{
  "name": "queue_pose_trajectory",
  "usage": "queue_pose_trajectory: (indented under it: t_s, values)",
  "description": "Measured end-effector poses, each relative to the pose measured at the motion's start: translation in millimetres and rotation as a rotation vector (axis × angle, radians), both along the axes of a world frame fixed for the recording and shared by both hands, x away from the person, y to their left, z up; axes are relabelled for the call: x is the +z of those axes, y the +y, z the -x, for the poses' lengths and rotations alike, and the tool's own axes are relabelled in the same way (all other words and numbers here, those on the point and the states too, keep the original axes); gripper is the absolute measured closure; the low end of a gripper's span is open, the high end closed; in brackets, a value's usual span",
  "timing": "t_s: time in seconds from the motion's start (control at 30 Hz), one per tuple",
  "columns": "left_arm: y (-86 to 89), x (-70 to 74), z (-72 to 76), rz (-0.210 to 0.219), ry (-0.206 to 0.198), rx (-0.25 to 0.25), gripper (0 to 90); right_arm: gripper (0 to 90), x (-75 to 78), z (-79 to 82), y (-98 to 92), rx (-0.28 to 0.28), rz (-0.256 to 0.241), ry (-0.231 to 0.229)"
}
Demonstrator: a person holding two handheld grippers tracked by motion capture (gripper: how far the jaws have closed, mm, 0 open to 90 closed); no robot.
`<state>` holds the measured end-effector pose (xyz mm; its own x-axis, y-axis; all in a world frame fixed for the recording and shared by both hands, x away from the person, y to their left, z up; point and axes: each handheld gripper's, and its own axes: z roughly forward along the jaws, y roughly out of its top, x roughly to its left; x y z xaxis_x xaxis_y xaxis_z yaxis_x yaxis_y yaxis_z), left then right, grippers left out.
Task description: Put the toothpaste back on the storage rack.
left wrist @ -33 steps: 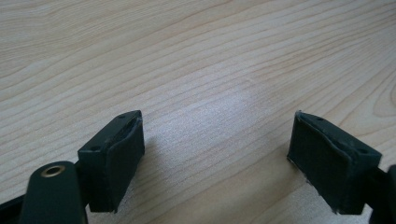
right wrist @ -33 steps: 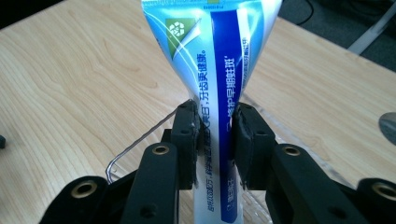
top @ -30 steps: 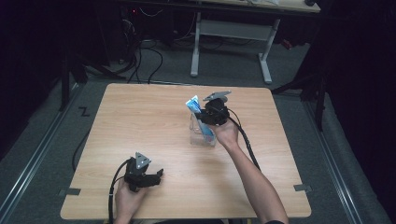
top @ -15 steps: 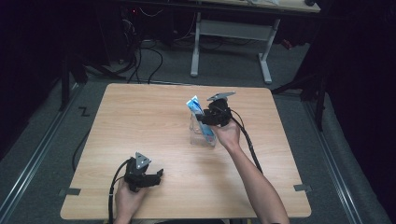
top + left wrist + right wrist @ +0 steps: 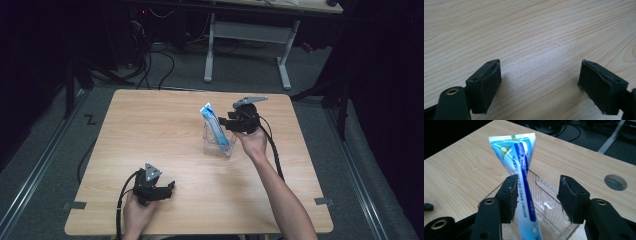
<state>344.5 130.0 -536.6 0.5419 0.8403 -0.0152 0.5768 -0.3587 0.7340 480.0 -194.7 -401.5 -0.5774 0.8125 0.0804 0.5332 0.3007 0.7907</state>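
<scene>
High view. A toothpaste tube (image 5: 216, 126) stands tilted in a clear plastic container (image 5: 218, 144) near the middle of the wooden table (image 5: 150, 130). My right gripper (image 5: 225, 122) sits just beside the tube's upper half, held from the right. My left gripper (image 5: 167, 188) is low at the near left of the table, well apart from the container.

Left gripper view. My left gripper's jaws stand wide apart over bare wood, with nothing between them; the tool is released.

Right gripper view. The tube (image 5: 522, 180) rises out of the container (image 5: 546, 205), its flat crimped end uppermost and leaning away from me. My right gripper (image 5: 537, 197) has its jaws parted. The left pad lies at or against the tube's edge, and I cannot tell whether it touches; the right pad is clear of it. I read the tool as released, grasping nothing.

Handling, as I judge it. The tube looks light and soft, with a glossy skin that may slip, so it should deform under a hard squeeze. I would take it across the flat faces below the stiffer crimp. The thin-walled container looks light, rigid and easy to tip, and it may lift or slide if the tube drags on its rim.
</scene>
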Motion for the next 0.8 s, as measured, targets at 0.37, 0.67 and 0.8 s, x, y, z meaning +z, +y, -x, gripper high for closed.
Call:
queue_pose_trajectory:
  t_s: [0.37, 0.67, 0.8]
  values:
    - [-0.1, 0.1, -0.1, -0.002, 0.001, 0.0, 18.4, 50.5, 1.3, 5.7, -20.9, -0.011, -0.026, -0.013]
    - [-1.4, -0.1, 0.6, 0.0, -0.001, -0.027, 18.4, 50.4, 9.1, 15.6, -27.4, 0.012, -0.06, -0.011]
    - [-1.3, 0.1, 0.6, -0.003, 0.0, -0.031, 18.2, 50.2, 13.0, 18.9, -28.6, 0.015, -0.065, -0.015]
